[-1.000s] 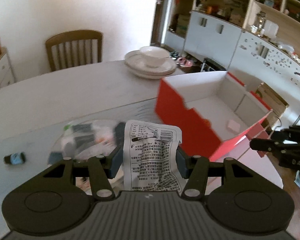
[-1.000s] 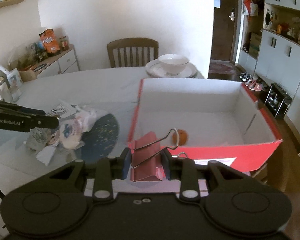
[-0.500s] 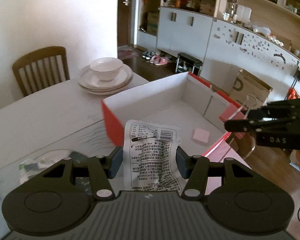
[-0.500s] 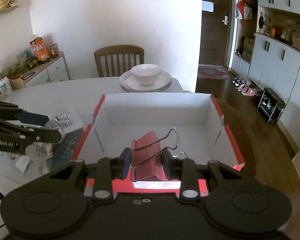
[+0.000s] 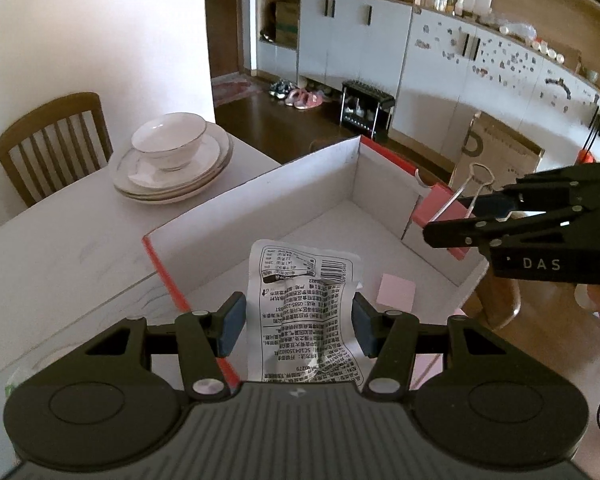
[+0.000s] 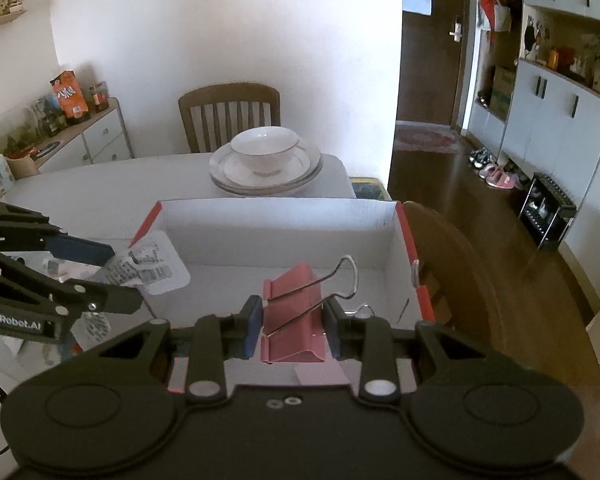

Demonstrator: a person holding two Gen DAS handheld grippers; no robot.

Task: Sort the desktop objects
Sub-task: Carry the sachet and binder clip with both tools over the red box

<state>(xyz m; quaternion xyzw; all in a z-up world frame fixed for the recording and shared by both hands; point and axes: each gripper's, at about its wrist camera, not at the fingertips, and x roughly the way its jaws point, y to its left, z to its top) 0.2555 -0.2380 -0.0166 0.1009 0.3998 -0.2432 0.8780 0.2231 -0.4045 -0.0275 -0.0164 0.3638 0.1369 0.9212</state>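
Observation:
My left gripper (image 5: pixel 298 326) is shut on a silver snack packet (image 5: pixel 306 312) with printed text and holds it over the near left part of the red box (image 5: pixel 164 268), which is white inside. My right gripper (image 6: pixel 294 330) is shut on a pink binder clip (image 6: pixel 296 316) and holds it over the box's near edge. The clip also shows in the left wrist view (image 5: pixel 440 208) at the box's right wall. The packet shows in the right wrist view (image 6: pixel 156 268) by the box's left wall (image 6: pixel 146 224). A pink sticky note pad (image 5: pixel 396 290) lies on the box floor.
A bowl on stacked plates (image 5: pixel 172 160) stands on the white table (image 5: pixel 60 240) behind the box. A wooden chair (image 5: pixel 52 144) stands at the table's far side. A chair back (image 6: pixel 448 264) is right of the box. Loose items (image 6: pixel 60 268) lie left of the box.
Both grippers have moved farther over the box with their loads. The left gripper has swung right, so the packet now hangs above the box interior. Both stay shut.

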